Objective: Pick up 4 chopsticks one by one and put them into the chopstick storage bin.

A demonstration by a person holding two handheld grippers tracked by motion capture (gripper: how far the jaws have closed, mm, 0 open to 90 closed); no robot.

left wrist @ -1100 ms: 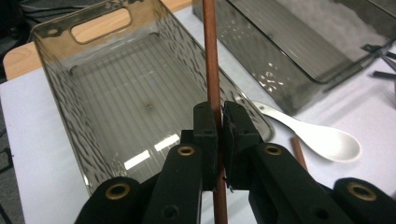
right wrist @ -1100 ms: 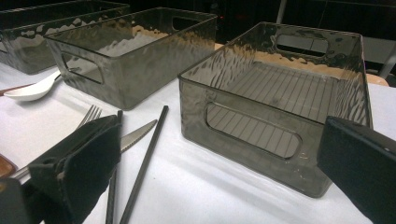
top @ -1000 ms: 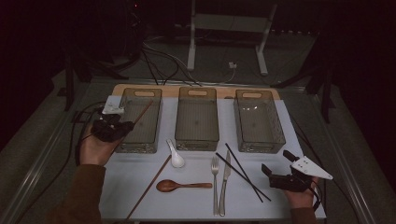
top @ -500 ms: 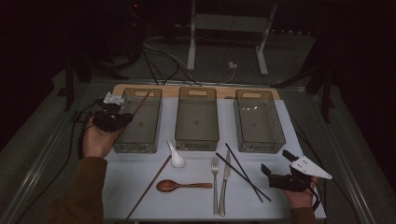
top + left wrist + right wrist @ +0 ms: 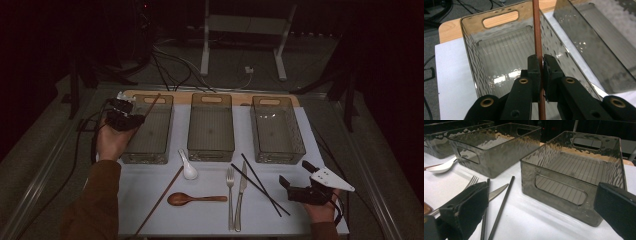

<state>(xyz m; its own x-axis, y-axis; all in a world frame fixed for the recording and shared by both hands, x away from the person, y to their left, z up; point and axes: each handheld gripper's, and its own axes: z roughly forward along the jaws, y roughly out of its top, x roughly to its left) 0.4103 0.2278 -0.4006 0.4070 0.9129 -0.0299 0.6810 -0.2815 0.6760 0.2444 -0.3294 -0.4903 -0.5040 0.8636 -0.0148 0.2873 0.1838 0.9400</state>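
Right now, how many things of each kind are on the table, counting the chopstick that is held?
Clear bins: 3
Brown chopsticks: 2
Black chopsticks: 2
White spoon: 1
Wooden spoon: 1
Fork: 1
Knife: 1
Total: 11

Three bins stand in a row across the far part of the surface [image 5: 210,220]: the left bin [image 5: 150,132], the middle bin [image 5: 211,127] and the right bin [image 5: 276,130]. In front of the bins lie, from left to right, a long chopstick [image 5: 159,200], a ladle spoon [image 5: 188,166] with a wooden spoon [image 5: 195,199] nearer the person, a fork [image 5: 230,196], a knife [image 5: 240,195] and a chopstick pair [image 5: 260,184]. The left gripper [image 5: 131,120] sits over the left bin's left rim with a chopstick [image 5: 537,37] clamped between its jaws above that bin, and the right gripper [image 5: 296,181] rests right of the chopstick pair, in front of the right bin.
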